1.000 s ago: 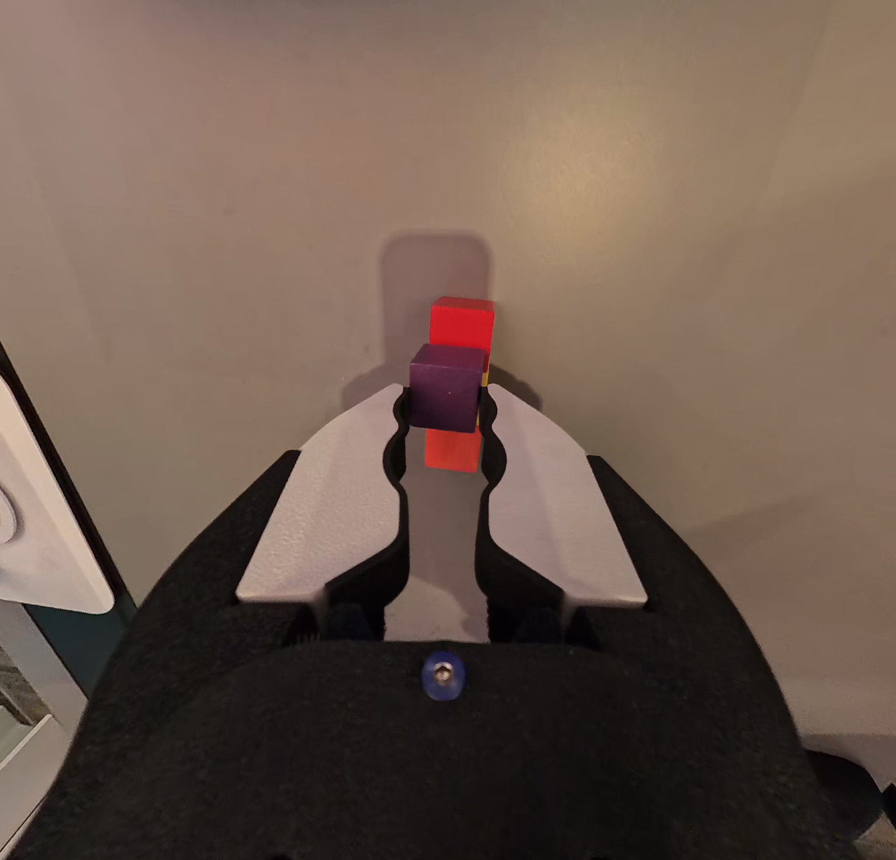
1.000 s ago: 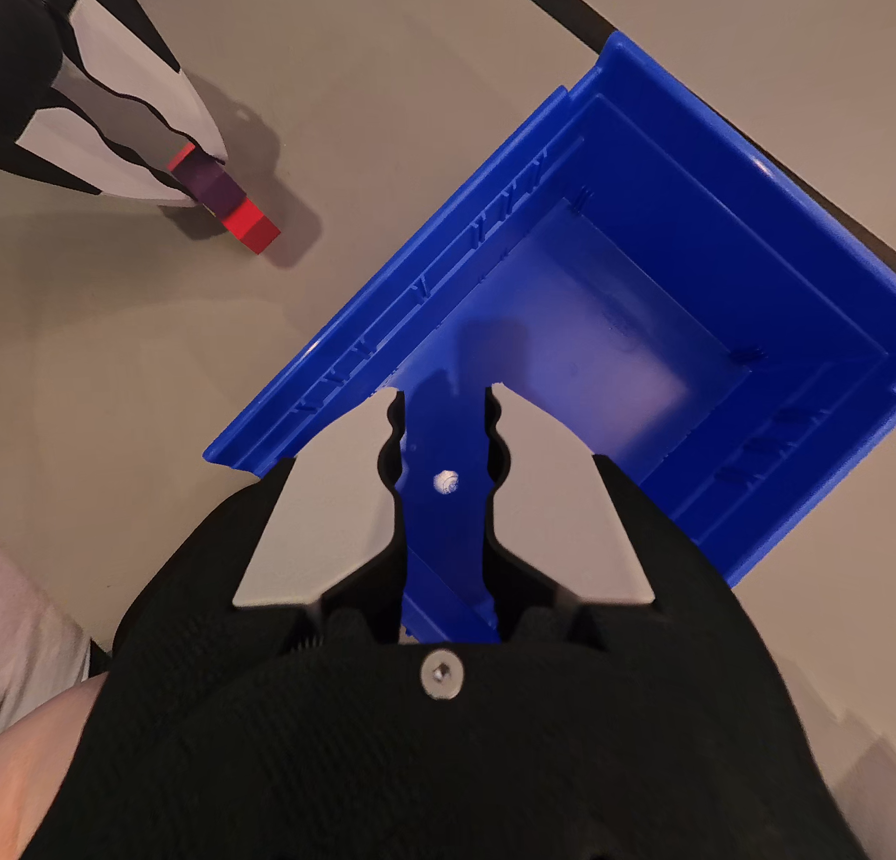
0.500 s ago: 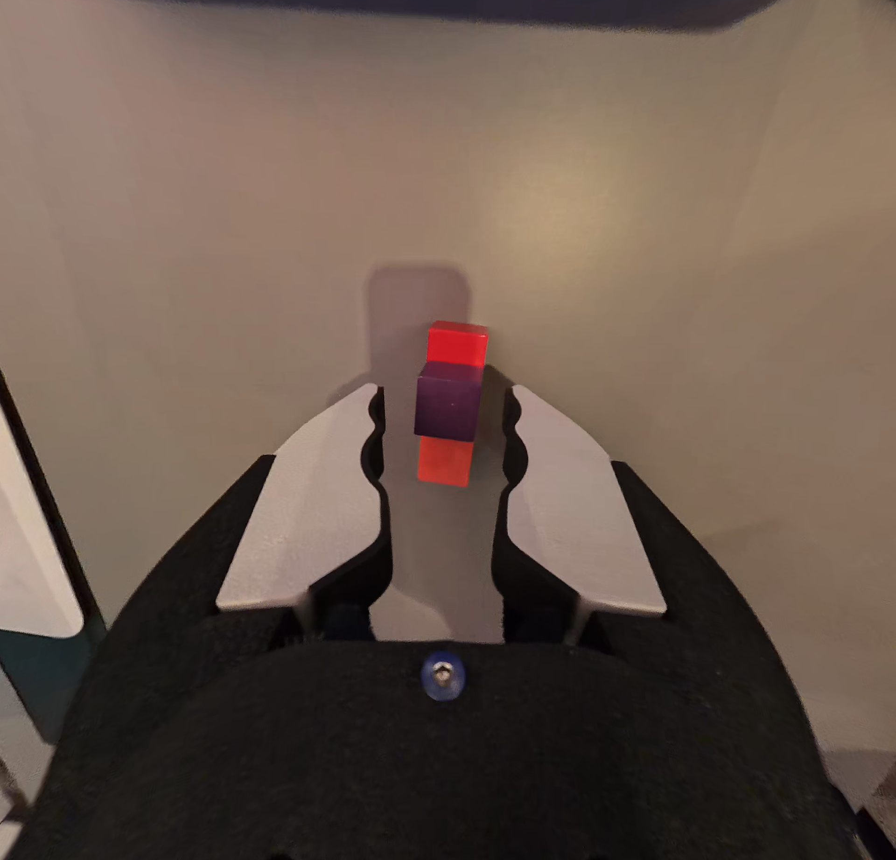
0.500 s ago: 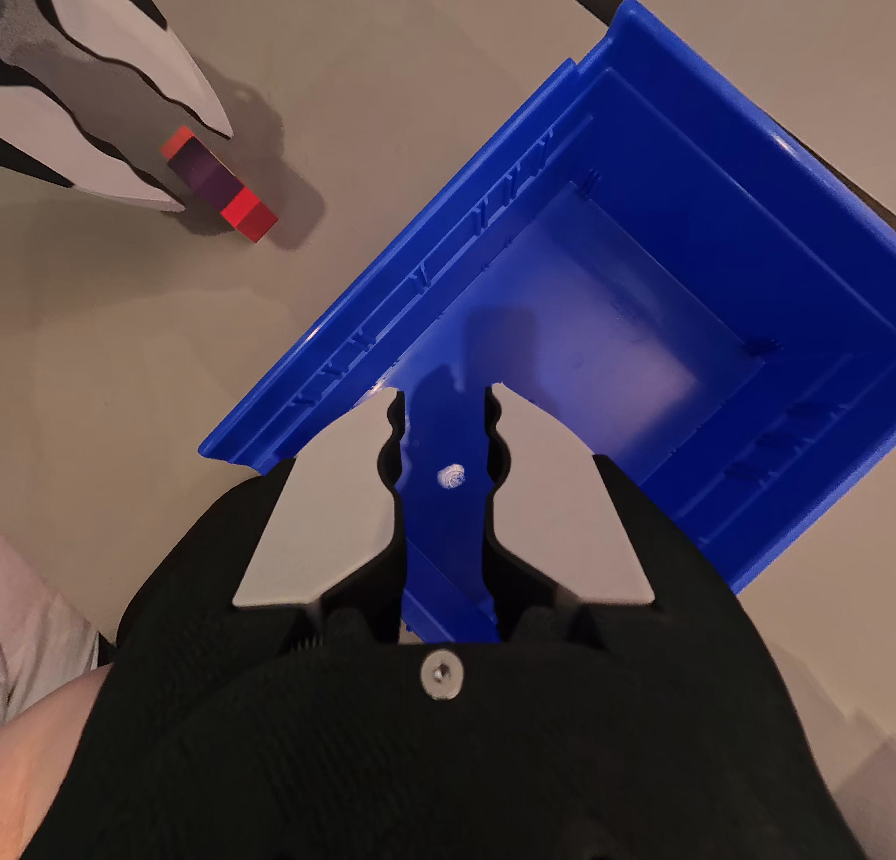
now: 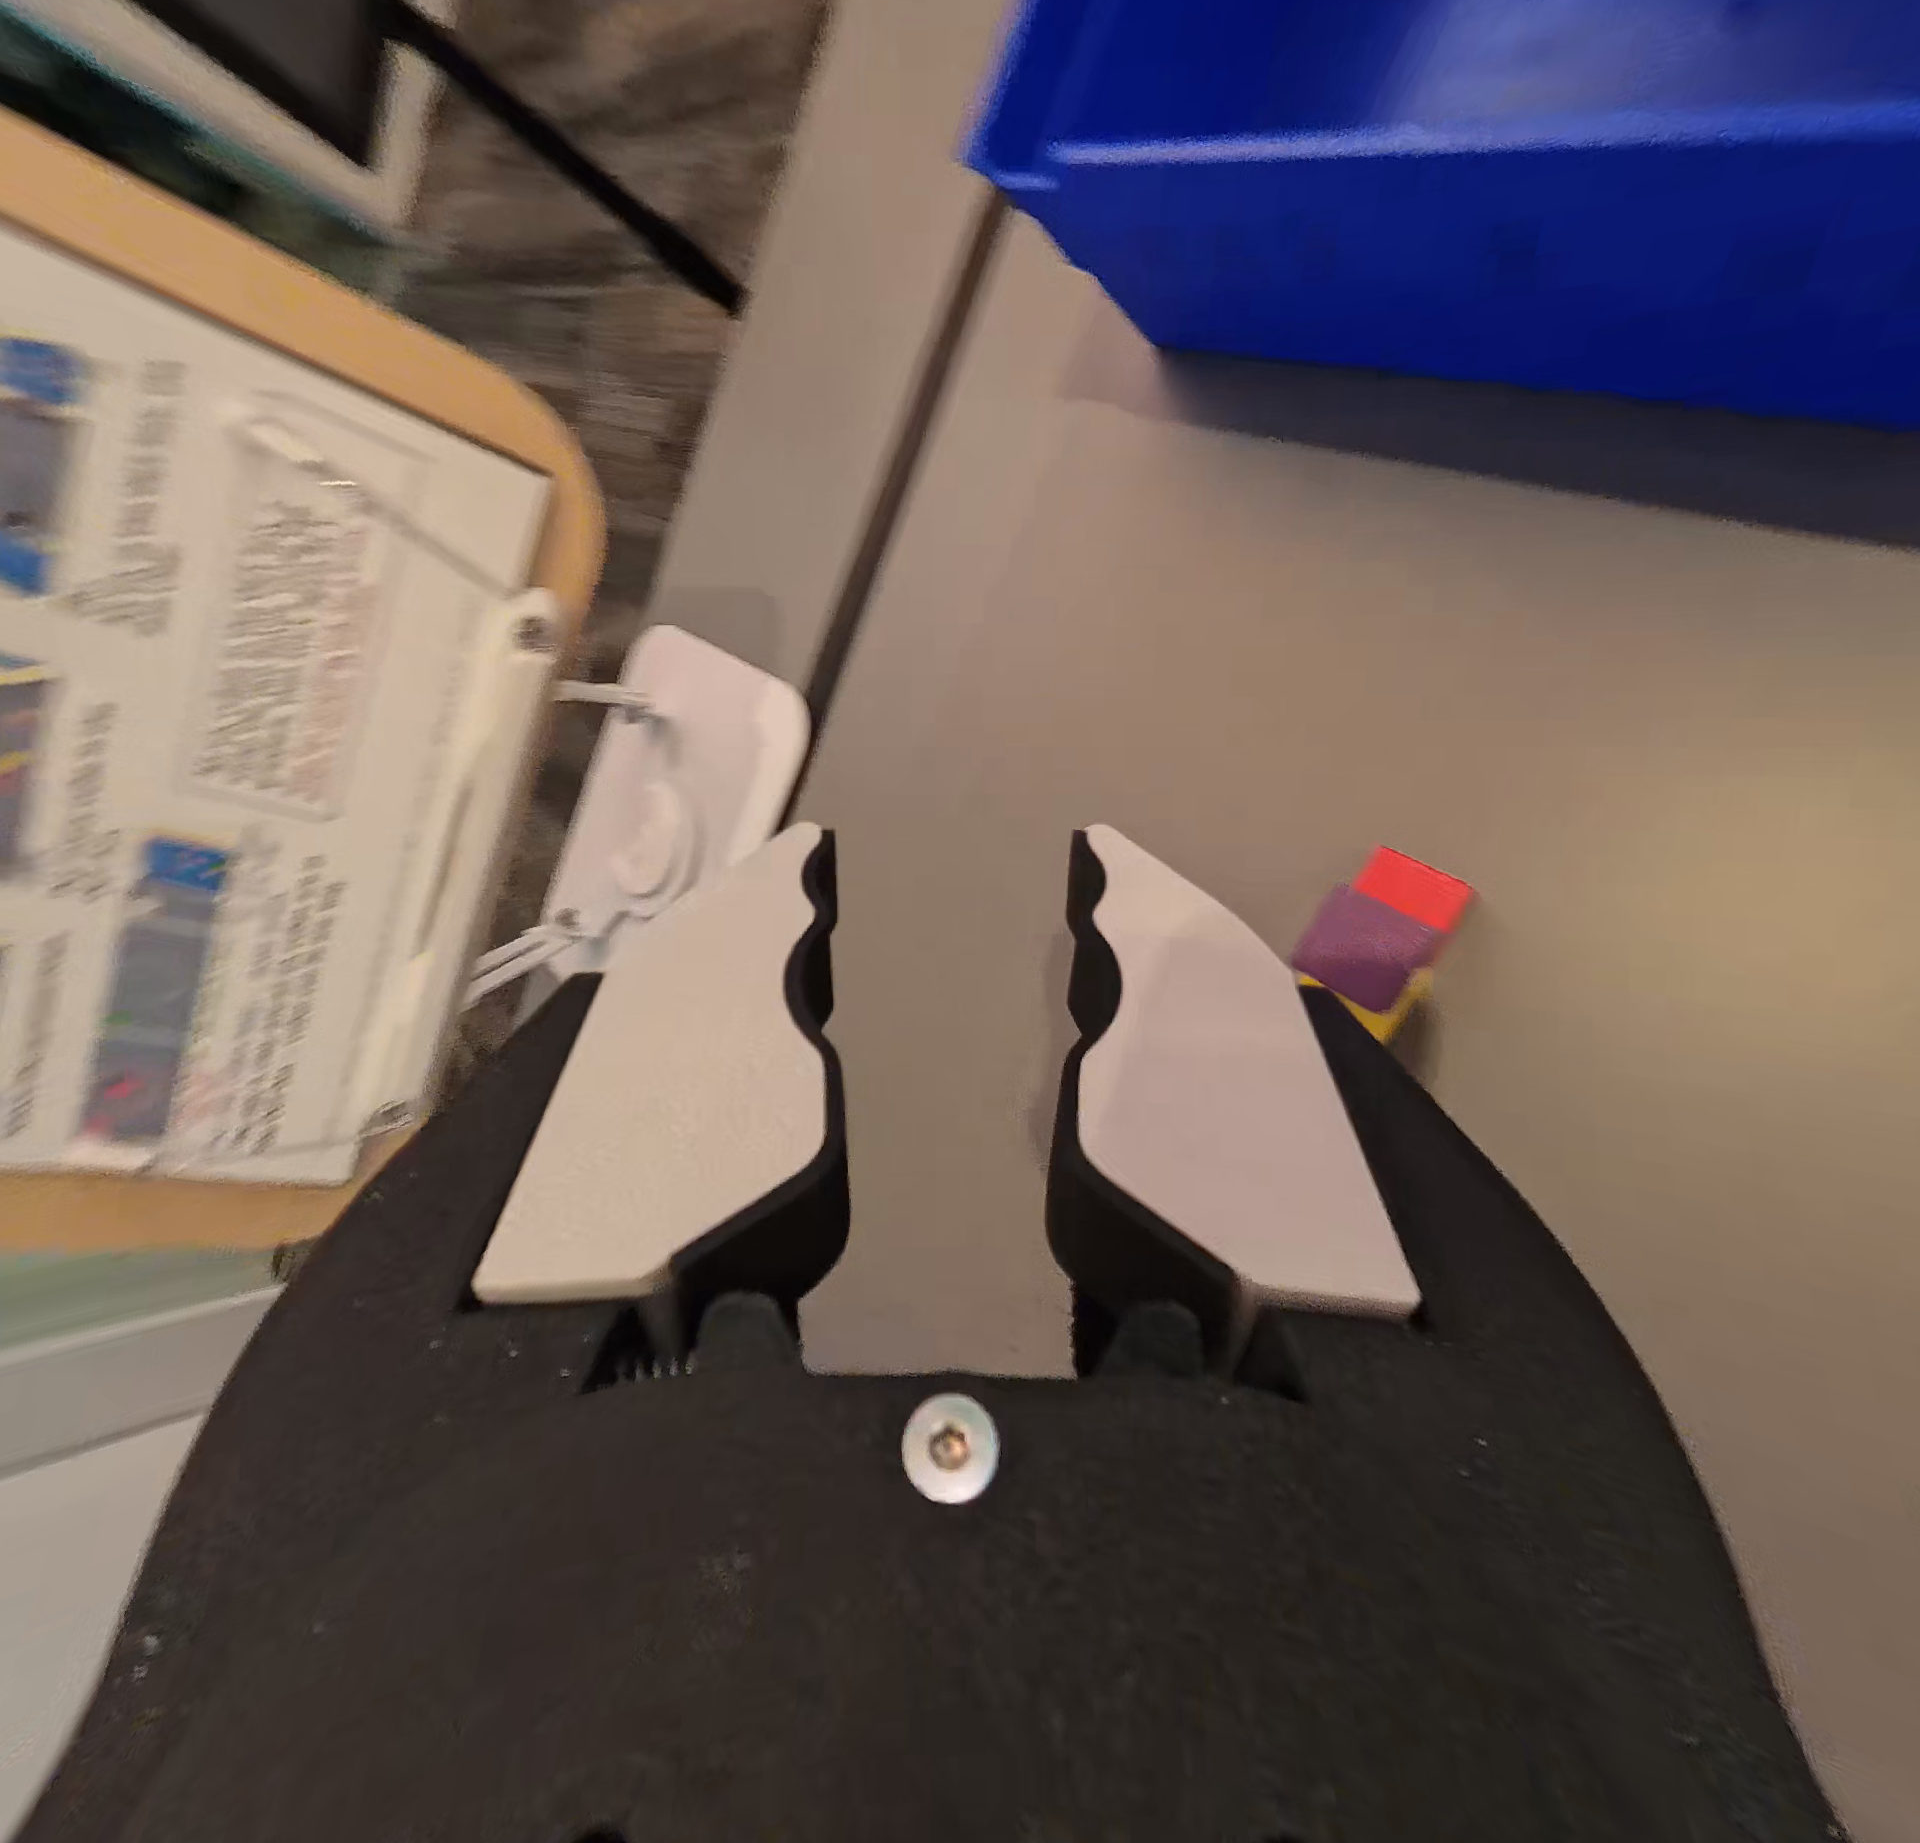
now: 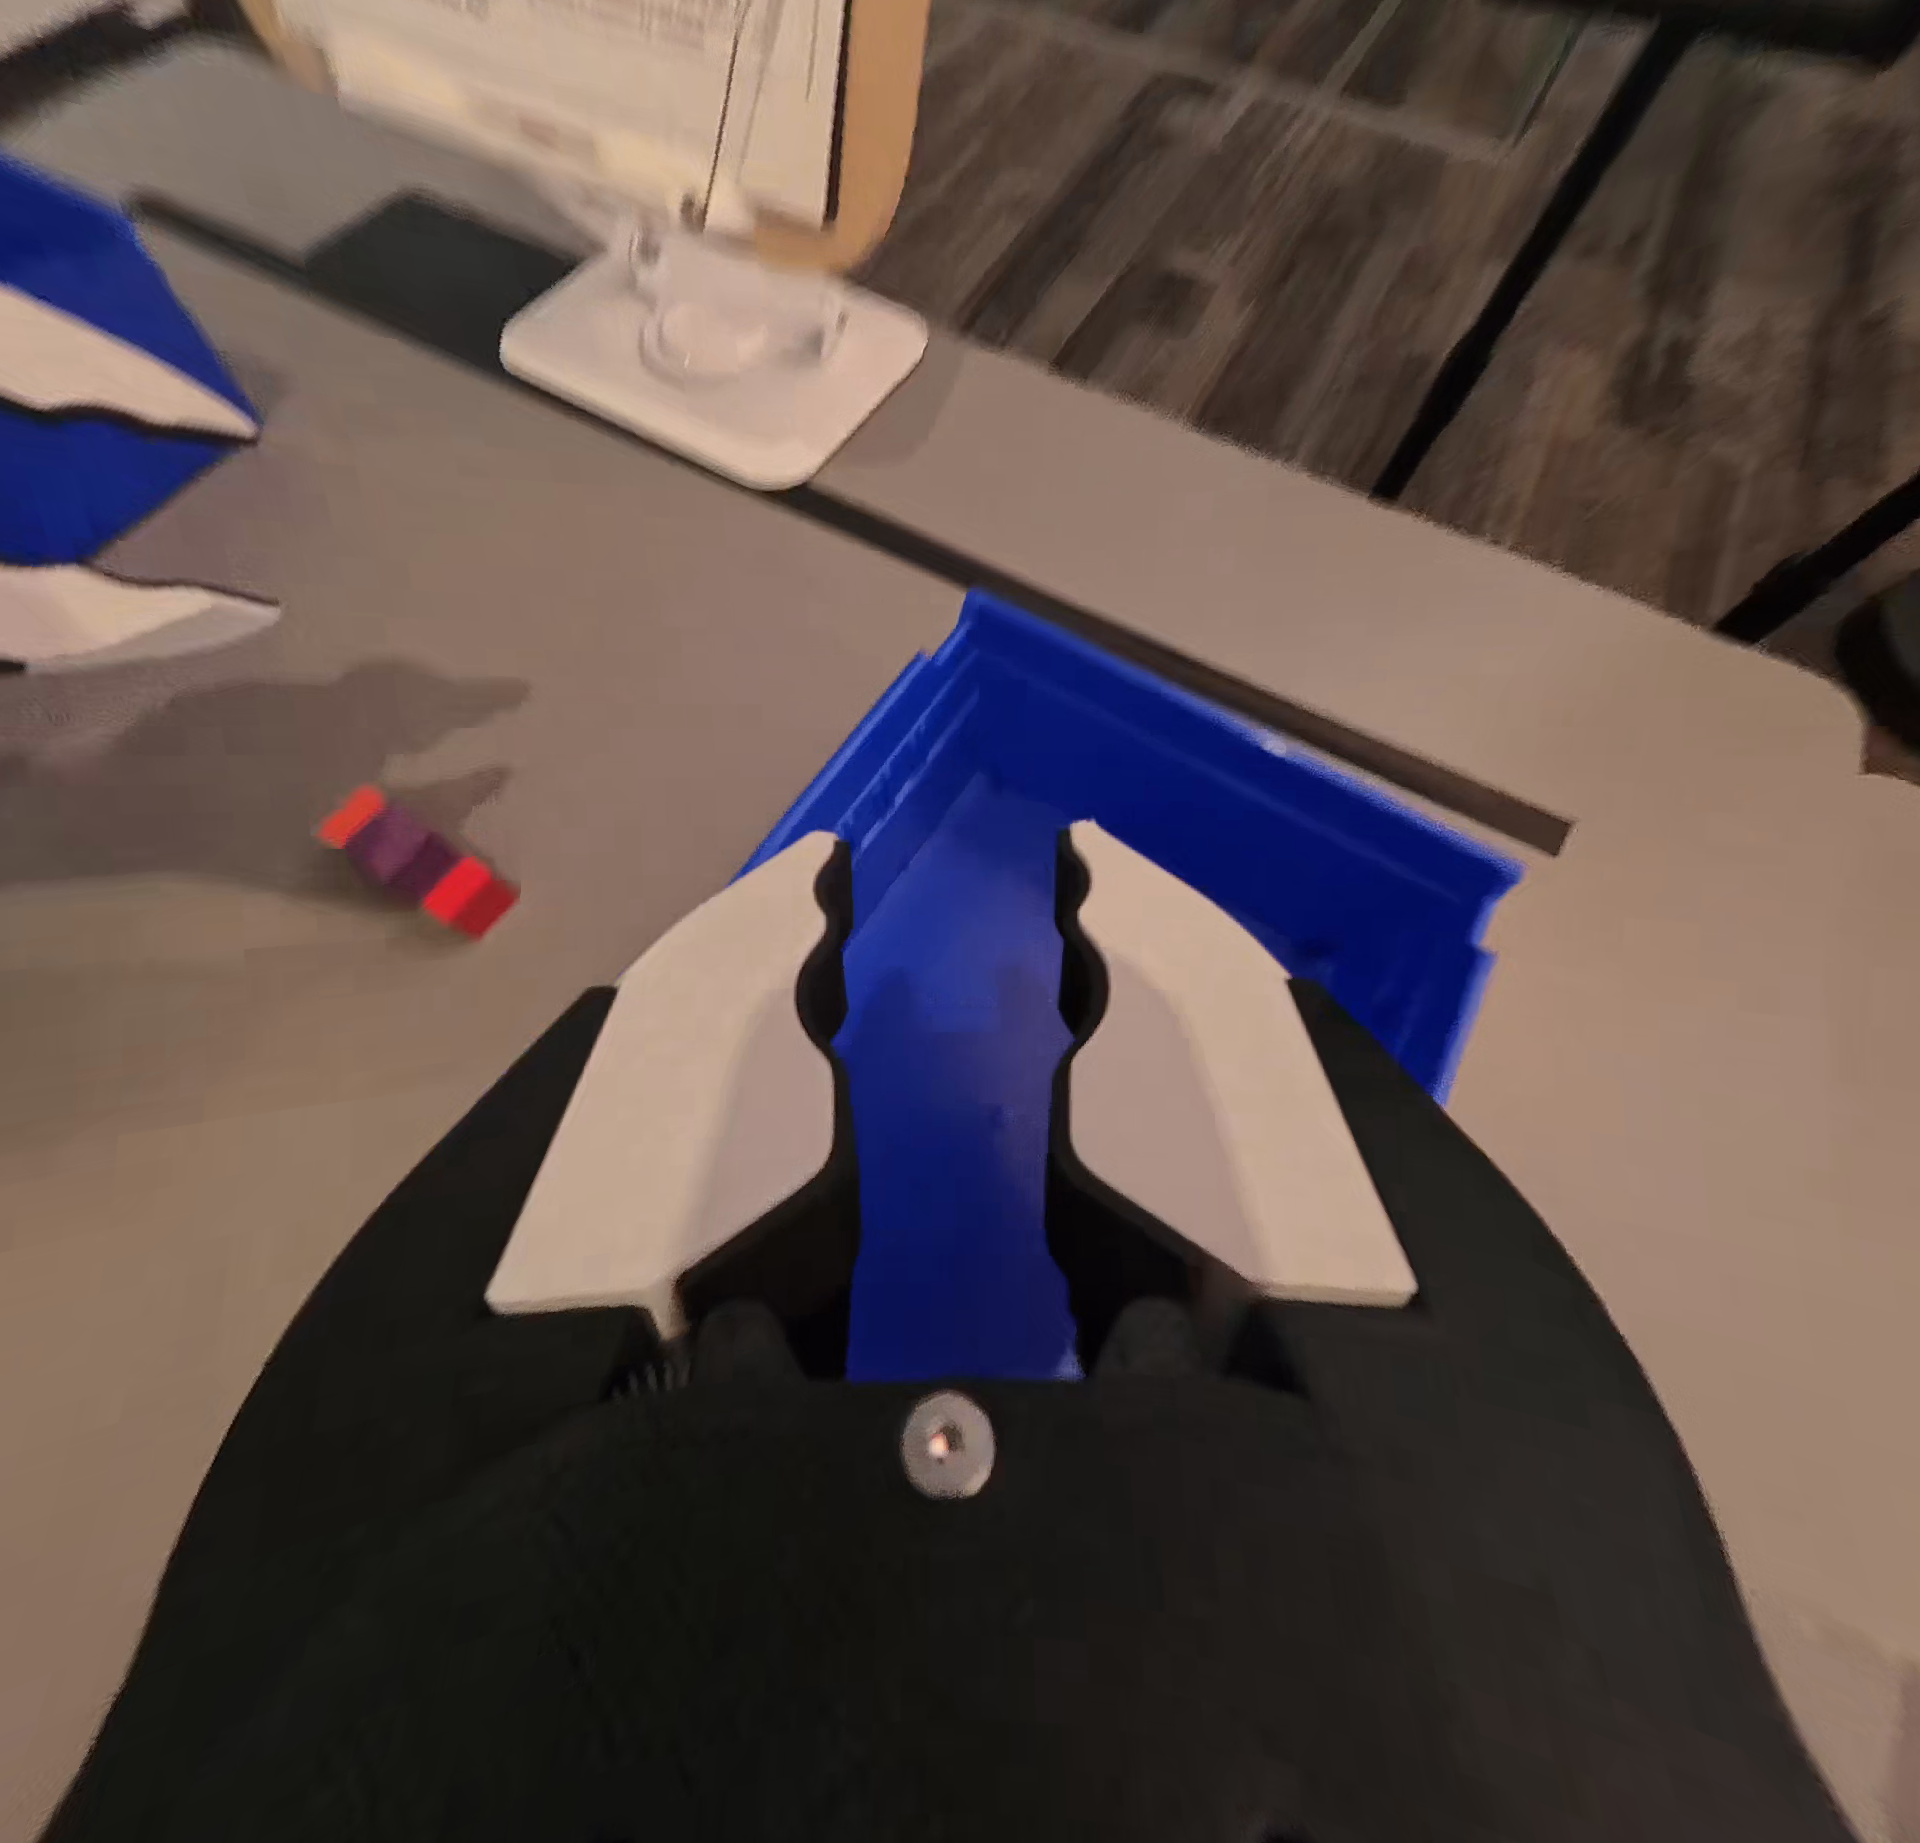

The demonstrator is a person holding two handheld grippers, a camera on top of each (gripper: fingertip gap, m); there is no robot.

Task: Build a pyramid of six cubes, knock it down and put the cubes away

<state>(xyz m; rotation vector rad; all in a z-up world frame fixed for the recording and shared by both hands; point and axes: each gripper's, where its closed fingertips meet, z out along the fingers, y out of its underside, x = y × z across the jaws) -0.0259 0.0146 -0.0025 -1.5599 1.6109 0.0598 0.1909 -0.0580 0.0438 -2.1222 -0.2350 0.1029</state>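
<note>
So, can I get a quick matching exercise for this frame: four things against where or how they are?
1. purple cube
2. left tongs
3. right tongs
4. white stand base

a. open, empty, above the blue bin
b. near the table's far edge
c. flanked by red cubes
d. open, empty, bare table between the fingers

Pairs: 1-c, 2-d, 3-a, 4-b

The light is dim and warm. Both pictures are blurry, most at the far edges. Soft shadows lie on the table (image 6: 644,588).
</note>
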